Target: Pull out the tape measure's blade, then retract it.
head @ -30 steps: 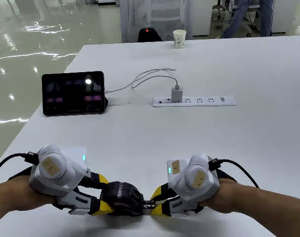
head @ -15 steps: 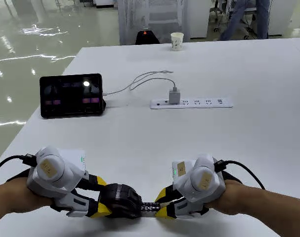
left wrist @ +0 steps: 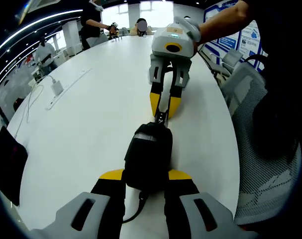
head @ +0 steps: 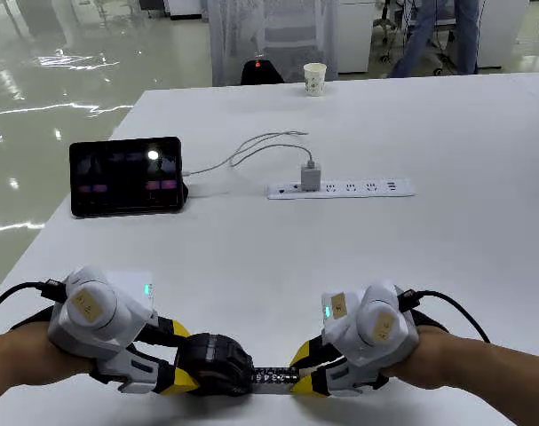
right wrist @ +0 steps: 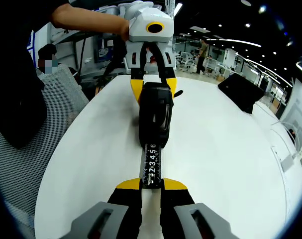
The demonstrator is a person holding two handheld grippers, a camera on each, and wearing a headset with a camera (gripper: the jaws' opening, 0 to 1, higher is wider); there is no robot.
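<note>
The left tongs [left wrist: 146,175] clamp the black rubber-cased tape measure [left wrist: 148,152] at the near edge of the white desk [head: 358,257]. The right tongs [right wrist: 151,185] pinch its black numbered blade [right wrist: 151,167] — a short length is exposed.

My right tongs [right wrist: 151,186] hide the tip of the blade [right wrist: 151,166]; from the head view I cannot read its markings.
</note>
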